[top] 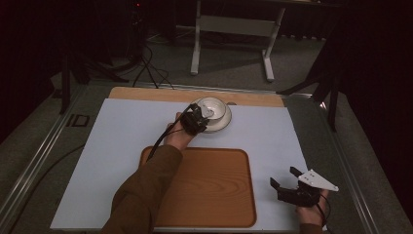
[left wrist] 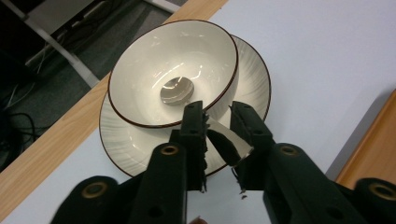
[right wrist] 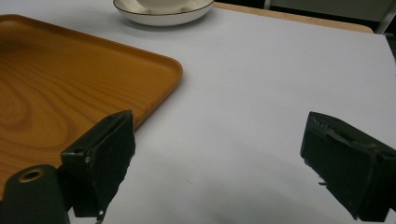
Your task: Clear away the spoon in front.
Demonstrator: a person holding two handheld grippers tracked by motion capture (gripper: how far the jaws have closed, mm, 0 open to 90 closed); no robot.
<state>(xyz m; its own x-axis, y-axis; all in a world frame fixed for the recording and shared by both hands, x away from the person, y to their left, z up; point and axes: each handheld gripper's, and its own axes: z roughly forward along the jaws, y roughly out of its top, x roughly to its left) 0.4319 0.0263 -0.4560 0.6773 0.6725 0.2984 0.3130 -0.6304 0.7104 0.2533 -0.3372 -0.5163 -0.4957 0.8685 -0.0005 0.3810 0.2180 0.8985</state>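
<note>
This looks like a lab or recording studio rather than a home. The table (top: 97,146) is covered by a pale sheet and edged by metal rails (top: 44,146), with black curtains and dark stands (top: 68,73) around it. Cables (top: 146,68) trail over a grey carpeted floor, and a white frame of a desk (top: 234,29) stands behind. The surroundings are dim, so further detail is probably lost.
</note>
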